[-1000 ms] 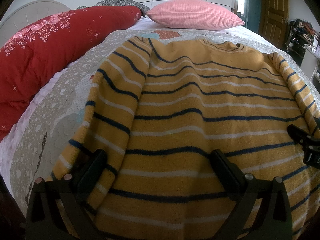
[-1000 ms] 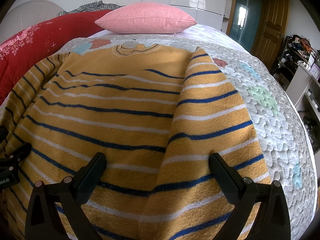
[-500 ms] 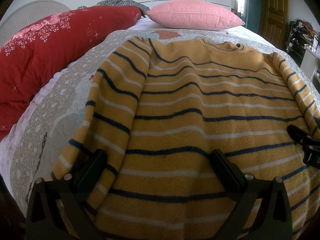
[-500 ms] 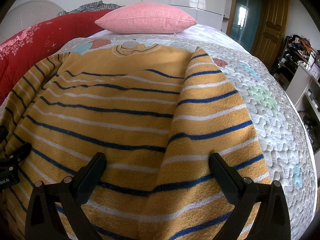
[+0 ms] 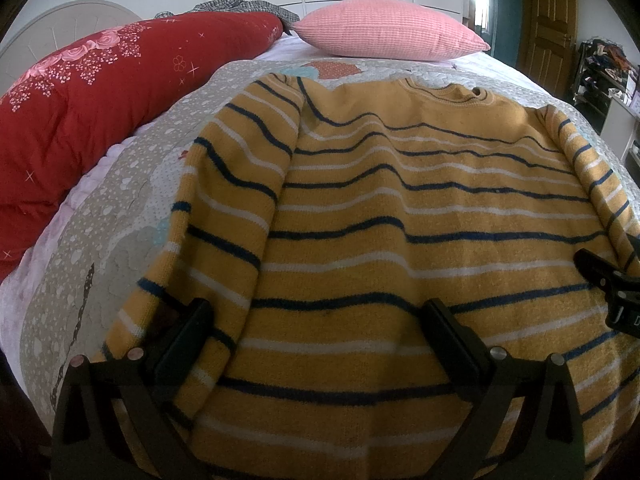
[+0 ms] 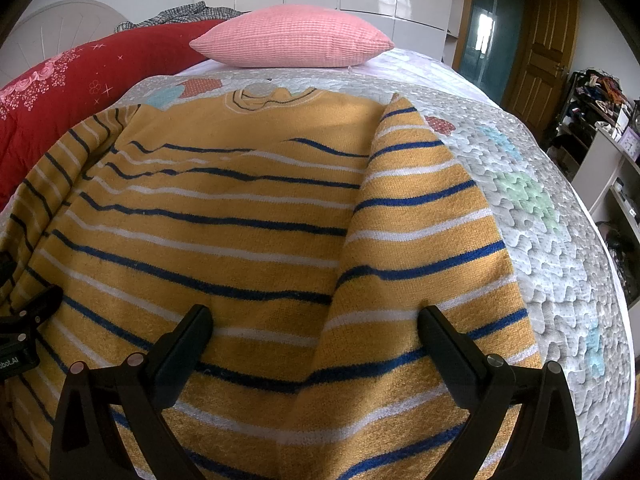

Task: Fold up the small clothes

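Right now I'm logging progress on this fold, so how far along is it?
Early. Done: the striped sweater lies flat on the quilt, collar toward the pink pillow, both sleeves laid in along its sides. In hand: the left tongs and right tongs are open at the hem end, gripping nothing. Left: the body itself shows no fold yet, so hem-to-collar folding remains.
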`<state>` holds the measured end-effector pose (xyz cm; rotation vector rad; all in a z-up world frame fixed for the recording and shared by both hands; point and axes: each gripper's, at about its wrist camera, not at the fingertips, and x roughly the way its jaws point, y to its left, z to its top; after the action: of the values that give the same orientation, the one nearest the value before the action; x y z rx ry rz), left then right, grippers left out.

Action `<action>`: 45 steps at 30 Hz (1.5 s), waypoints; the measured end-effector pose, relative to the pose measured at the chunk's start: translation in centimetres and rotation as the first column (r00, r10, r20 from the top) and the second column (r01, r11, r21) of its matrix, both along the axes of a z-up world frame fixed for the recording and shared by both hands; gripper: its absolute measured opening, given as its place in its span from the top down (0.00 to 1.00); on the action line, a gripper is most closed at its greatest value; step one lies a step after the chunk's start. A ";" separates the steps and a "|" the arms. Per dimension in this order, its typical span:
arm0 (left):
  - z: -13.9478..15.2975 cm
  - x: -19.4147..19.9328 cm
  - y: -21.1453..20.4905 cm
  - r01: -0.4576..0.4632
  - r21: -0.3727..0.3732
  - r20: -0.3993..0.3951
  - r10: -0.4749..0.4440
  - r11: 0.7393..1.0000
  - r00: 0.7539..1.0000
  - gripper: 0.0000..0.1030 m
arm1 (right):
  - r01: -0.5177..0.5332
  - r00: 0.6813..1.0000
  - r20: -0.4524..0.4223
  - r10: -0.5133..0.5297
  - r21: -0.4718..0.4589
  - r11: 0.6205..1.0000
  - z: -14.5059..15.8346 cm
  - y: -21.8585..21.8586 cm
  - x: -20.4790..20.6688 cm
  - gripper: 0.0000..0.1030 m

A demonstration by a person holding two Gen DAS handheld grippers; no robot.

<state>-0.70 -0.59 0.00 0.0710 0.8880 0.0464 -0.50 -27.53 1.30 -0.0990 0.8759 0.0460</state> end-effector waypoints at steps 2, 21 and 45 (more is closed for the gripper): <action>0.0 0.0 0.0 0.000 0.001 0.000 0.000 1.000 1.000 0.00 | 0.000 1.000 0.000 0.000 0.000 1.000 0.0 0.0 0.0 0.00; 0.3 -0.1 0.3 0.003 -0.018 0.009 -0.002 1.000 1.000 0.00 | 0.000 1.000 0.000 0.000 0.000 1.000 0.0 0.0 0.0 0.00; 0.1 -0.3 0.3 0.004 -0.028 0.014 -0.004 1.000 1.000 0.00 | 0.000 1.000 0.000 0.000 0.000 1.000 0.0 0.1 0.0 0.00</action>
<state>-1.02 -0.30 0.15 0.0465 0.8747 0.0309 -0.50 -27.48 1.33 -0.0991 0.8761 0.0458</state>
